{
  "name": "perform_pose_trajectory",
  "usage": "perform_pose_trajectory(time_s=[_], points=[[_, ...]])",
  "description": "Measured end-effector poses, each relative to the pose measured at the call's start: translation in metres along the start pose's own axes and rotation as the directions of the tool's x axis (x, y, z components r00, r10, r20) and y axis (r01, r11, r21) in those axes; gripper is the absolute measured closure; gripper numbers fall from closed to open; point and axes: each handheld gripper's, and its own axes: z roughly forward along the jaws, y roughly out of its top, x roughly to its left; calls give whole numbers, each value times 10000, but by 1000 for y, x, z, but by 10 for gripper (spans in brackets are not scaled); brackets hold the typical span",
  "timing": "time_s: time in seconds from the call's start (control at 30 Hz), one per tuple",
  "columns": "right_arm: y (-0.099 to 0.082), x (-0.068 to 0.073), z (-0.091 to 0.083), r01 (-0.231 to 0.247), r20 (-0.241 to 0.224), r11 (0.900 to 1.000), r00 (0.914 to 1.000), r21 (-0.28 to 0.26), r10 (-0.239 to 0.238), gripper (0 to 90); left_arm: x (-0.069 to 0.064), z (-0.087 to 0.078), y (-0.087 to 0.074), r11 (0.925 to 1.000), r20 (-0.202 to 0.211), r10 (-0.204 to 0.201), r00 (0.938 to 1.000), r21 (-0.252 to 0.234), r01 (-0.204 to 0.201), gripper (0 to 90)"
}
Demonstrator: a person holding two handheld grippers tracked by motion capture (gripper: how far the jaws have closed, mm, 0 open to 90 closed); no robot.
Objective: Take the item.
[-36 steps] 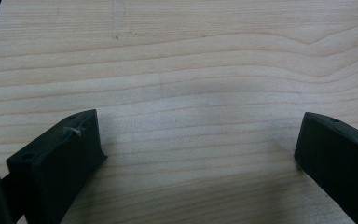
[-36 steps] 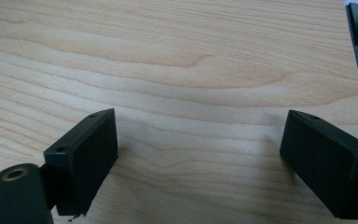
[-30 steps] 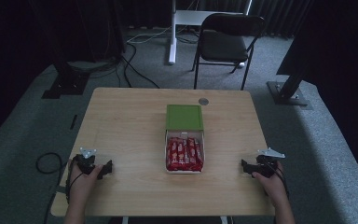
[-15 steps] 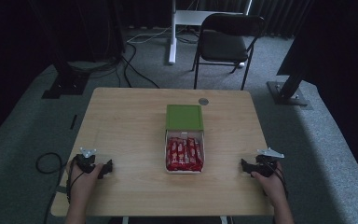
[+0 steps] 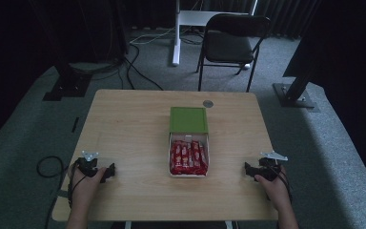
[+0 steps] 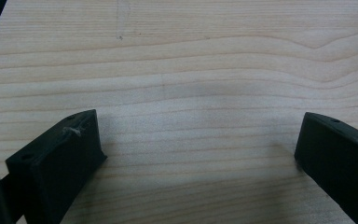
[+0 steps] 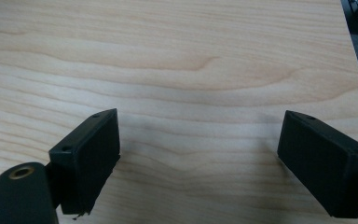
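A white box (image 5: 188, 174) holding several red wrapped bars (image 5: 188, 157) lies open at the table's middle, its green lid (image 5: 188, 119) folded back on the far side. My left gripper (image 5: 110, 172) rests on the table near the front left, held by a hand, well left of the box. My right gripper (image 5: 248, 169) rests near the front right edge, to the right of the box. Both stand open over bare wood: the left gripper (image 6: 200, 144) and the right gripper (image 7: 200, 144) have nothing between their jaws.
A small grey disc (image 5: 208, 103) lies on the wooden table (image 5: 124, 124) beyond the lid. A black folding chair (image 5: 233, 45) and a white stand (image 5: 176, 33) are on the carpet behind. Cables (image 5: 47, 167) trail off the table's left.
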Motion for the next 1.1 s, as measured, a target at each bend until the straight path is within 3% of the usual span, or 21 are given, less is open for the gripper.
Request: perform_pose_trajectory(time_s=[0.33, 0.47, 0.67, 1.0, 1.1], points=[[12, 8, -11, -310, -151, 9990, 9994, -330, 305, 136, 0, 0, 0, 10000, 2, -6, 10000, -1, 6, 11], [20, 14, -16, -164, -163, 9985, 9997, -515, 156, 136, 0, 0, 0, 10000, 1, -2, 10000, 2, 2, 11], [35, 28, -29, -28, -534, 9961, 9986, -880, -19, 136, 0, 0, 0, 10000, 1, -1, 10000, 0, 1, 11], [62, 52, -51, 392, -802, 9856, 9954, -1648, -530, 136, 0, 0, 0, 10000, -2, -7, 10000, 1, 7, 11], [68, 59, -58, 277, -1200, 9817, 9915, -1886, -511, 138, 0, 0, 0, 10000, -7, -7, 10000, -3, 7, 11]])
